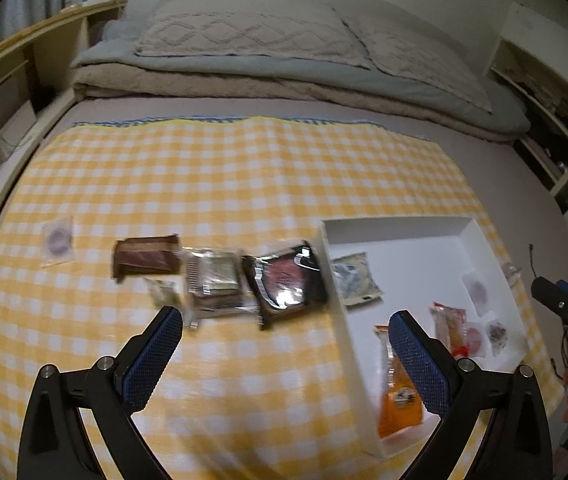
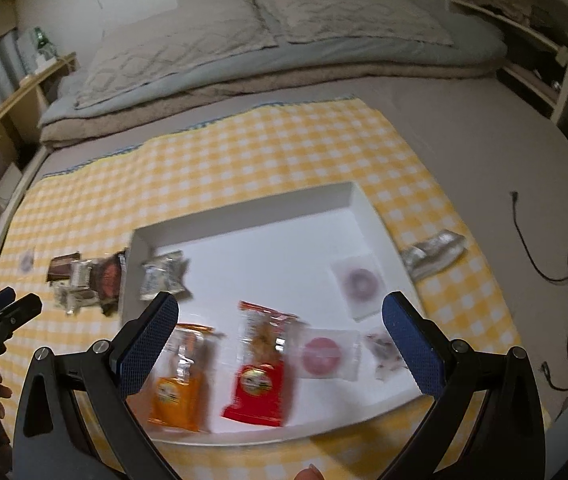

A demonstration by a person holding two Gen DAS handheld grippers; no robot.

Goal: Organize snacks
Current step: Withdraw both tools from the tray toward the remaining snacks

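Note:
A white tray (image 2: pixel 360 208) lies on a yellow checked cloth (image 1: pixel 224 176) on a bed. In it are an orange packet (image 2: pixel 176 392), a red packet (image 2: pixel 260 384), a silver-white packet (image 2: pixel 164 276), a pink round-print packet (image 2: pixel 324 354) and a purple ring packet (image 2: pixel 358 282). Left of the tray lie a brown packet (image 1: pixel 144 256), a clear packet (image 1: pixel 214 280) and a black-red packet (image 1: pixel 288 280). My left gripper (image 1: pixel 286 316) is open and empty above the cloth in front of these. My right gripper (image 2: pixel 280 308) is open and empty over the tray.
A small purple-print packet (image 1: pixel 58 240) lies alone at the cloth's left. A silver packet (image 2: pixel 434 254) lies right of the tray. A black cable (image 2: pixel 564 272) trails on the bed at right. Folded bedding (image 1: pixel 264 68) lies behind. Shelves (image 1: pixel 8 80) stand at the left.

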